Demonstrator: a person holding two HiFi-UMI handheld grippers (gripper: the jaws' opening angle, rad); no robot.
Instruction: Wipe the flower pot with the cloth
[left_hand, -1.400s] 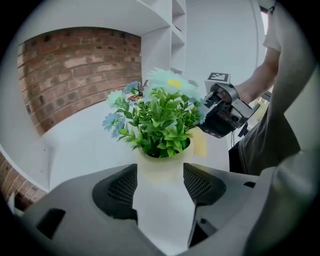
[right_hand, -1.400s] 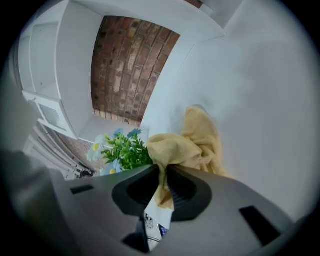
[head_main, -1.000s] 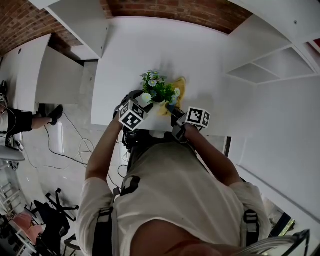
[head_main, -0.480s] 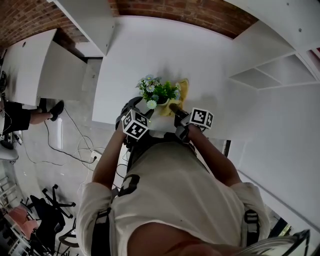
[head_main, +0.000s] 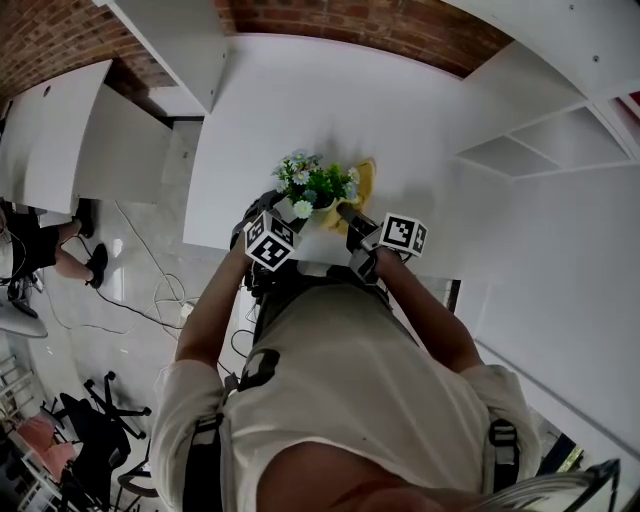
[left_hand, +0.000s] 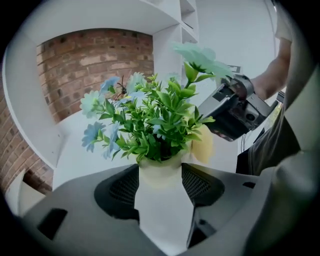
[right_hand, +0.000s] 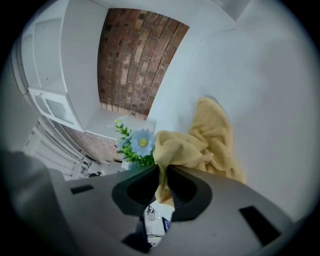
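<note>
**A:** What's on the left?

**B:** The left gripper (head_main: 284, 212) grips the small cream round flower pot (left_hand: 159, 171) filled with green leaves and pale blue flowers. Its jaws have just been closing on it. The pot stands near the front edge of the white table (head_main: 300, 100).

**A:** And further right?

**B:** The crumpled yellow cloth (right_hand: 202, 142) sits at the pot's right side, one fold pinched tight in the right gripper (right_hand: 163, 176).

**A:** Which step is this?

**B:** Wiping, I'd judge. The next move calls for dragging the cloth round the pot's wall while the left grip holds it steady.
</note>
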